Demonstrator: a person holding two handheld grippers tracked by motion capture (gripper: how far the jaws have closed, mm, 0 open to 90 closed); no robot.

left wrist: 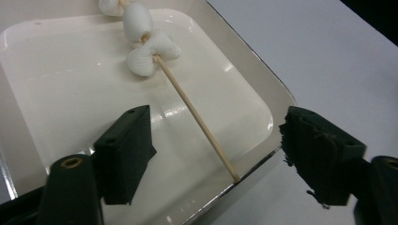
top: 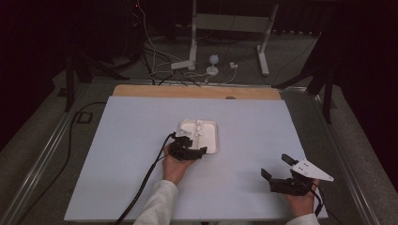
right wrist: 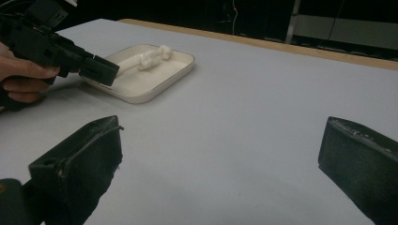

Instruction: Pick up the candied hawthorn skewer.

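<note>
A: Where's the skewer [left wrist: 195, 115] rel. to the tray [top: 212, 140]?
B: Lying in the white tray, marshmallows [left wrist: 143, 44] on the far end, bare stick end resting at the tray's near rim.
A: Left gripper [left wrist: 216, 145]?
B: Just at the tray's near edge, jaws spread wide, nothing pinched. Stick end sits btwn the two jaws, touching neither; one jaw over the tray floor, the other just outside the rim over the table [top: 263, 122].
A: Right gripper [top: 277, 168]?
B: Well apart from the tray, near the table's front edge, off to the tray's right. Jaws spread, empty. Its view shows the tray far off w/ the left gripper beside it.
</note>
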